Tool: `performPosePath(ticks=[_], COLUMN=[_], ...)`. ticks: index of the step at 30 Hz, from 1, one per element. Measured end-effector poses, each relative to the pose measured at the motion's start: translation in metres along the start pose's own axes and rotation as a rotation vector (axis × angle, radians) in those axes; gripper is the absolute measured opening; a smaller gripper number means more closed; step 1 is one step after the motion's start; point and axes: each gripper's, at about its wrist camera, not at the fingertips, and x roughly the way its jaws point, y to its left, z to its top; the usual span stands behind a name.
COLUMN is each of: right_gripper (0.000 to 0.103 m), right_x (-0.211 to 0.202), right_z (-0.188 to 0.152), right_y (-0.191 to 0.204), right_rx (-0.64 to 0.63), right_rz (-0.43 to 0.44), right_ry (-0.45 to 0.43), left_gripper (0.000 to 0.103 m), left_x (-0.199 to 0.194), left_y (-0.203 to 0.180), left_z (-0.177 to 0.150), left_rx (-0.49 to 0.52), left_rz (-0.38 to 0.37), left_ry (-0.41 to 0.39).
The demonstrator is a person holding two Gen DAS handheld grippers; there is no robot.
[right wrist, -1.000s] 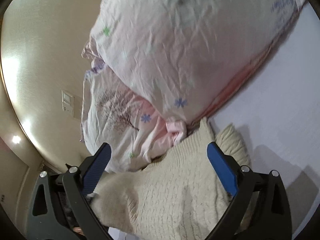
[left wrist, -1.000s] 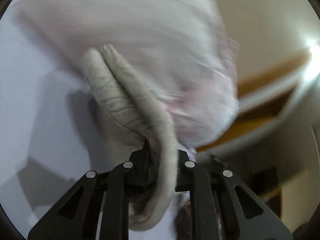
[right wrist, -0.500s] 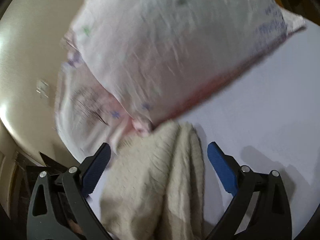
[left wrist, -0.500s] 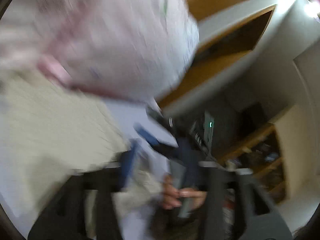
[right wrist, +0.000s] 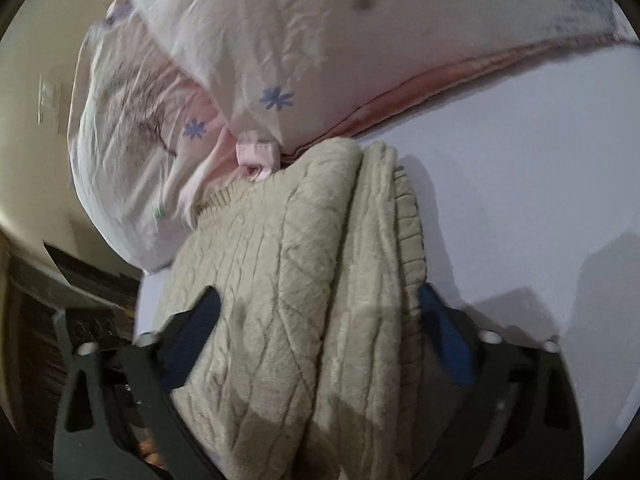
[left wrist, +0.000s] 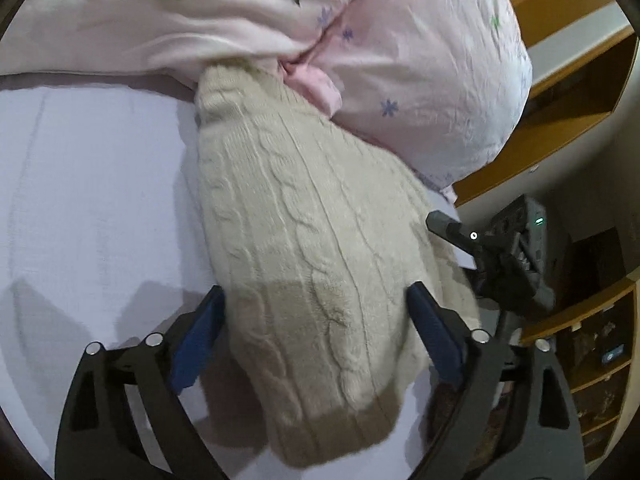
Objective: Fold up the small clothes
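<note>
A cream cable-knit sweater (left wrist: pixel 304 232) lies folded on the white bed sheet (left wrist: pixel 88 184), its far end against the pink floral pillows. My left gripper (left wrist: pixel 316 312) is open, its blue-padded fingers wide apart over the sweater's near end. In the right wrist view the same sweater (right wrist: pixel 312 280) shows as stacked folded layers. My right gripper (right wrist: pixel 316 312) is open too, its fingers straddling the folded sweater. The right gripper also shows at the sweater's right edge in the left wrist view (left wrist: pixel 480 248).
Pink floral pillows (left wrist: pixel 420 64) are heaped at the far side of the bed, also in the right wrist view (right wrist: pixel 248 40). Wooden shelves (left wrist: pixel 592 344) and a wooden headboard ledge (left wrist: pixel 560 92) stand to the right. White sheet (right wrist: pixel 520 168) extends beside the sweater.
My left gripper was shut on a fold of the sweater; it has let go and opened, and now sits over the folded sweater lying flat. The right gripper stayed open over it.
</note>
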Motion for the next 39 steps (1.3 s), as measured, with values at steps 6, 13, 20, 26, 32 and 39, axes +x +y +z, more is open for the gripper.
performPosePath(ticks=[6, 13, 20, 26, 32, 39], right_gripper=[0.043, 0.061, 0.065, 0.015, 0.015, 0.101], right_x=[-0.004, 0.046, -0.021, 0.019, 0.021, -0.039], right_z=[-0.01, -0.043, -0.053, -0.073, -0.07, -0.12], right_y=[0.024, 0.091, 0.098, 0.114, 0.098, 0.118], right_rx=[-0.084, -0.295, -0.297, -0.385, -0.307, -0.366], right_rz=[0.156, 0.104, 0.142, -0.054, -0.131, -0.142], right_ry=[-0.03, 0.13, -0.123, -0.085, -0.099, -0.22], left_gripper=[0.046, 0.061, 0.076, 0.077, 0.077, 0.08], left_x=[-0.018, -0.103, -0.141, -0.087, -0.064, -0.111], left_y=[0.008, 0.027, 0.006, -0.019, -0.027, -0.016], left_z=[0.002, -0.033, -0.055, -0.057, -0.078, -0.105], left_rx=[0.054, 0.267, 0.328, 0.401, 0.491, 0.362], left_rz=[0.007, 0.37, 0.36, 0.312, 0.347, 0.319], left_ry=[-0.023, -0.16, -0.364, -0.269, -0.235, -0.289])
